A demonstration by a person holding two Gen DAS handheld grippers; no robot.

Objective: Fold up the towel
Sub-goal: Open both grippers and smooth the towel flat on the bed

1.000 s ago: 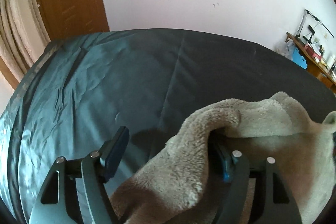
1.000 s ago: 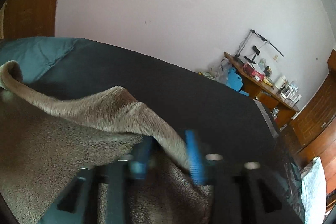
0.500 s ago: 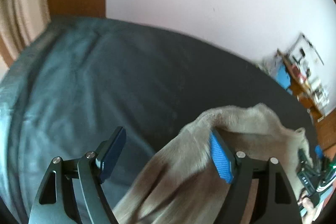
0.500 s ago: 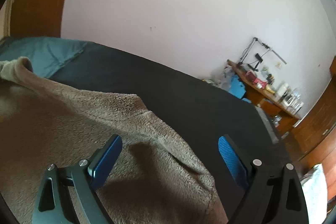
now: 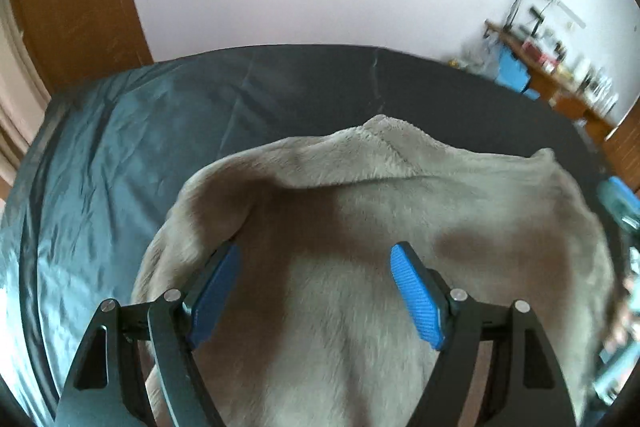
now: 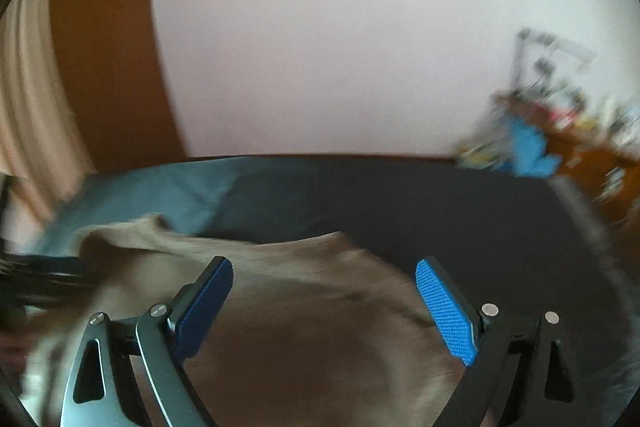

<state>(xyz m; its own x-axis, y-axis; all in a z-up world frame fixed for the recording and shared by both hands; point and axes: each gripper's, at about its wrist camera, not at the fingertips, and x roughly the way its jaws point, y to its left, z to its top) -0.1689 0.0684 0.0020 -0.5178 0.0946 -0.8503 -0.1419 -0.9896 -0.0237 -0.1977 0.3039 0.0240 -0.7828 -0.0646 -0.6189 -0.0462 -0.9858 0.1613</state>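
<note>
A beige fluffy towel (image 5: 360,211) lies on the dark bed cover (image 5: 120,155), its left edge curled up in a fold. My left gripper (image 5: 316,287) is open above the towel, and the curled edge brushes its left blue pad (image 5: 216,291). In the right wrist view the towel (image 6: 304,307) is blurred by motion. My right gripper (image 6: 324,303) hangs open over it with nothing between its pads. The right gripper's blue tip (image 5: 618,195) shows at the right edge of the left wrist view.
The dark teal bed cover (image 6: 400,203) stretches to a pale wall. A wooden door (image 5: 76,7) and curtain stand at the left. A cluttered wooden desk (image 5: 560,75) with blue items sits at the far right.
Both grippers let go of the towel and opened. The towel dropped flatter onto the bed. The left gripper swung right over the towel; the right gripper is moving, with its view blurred.
</note>
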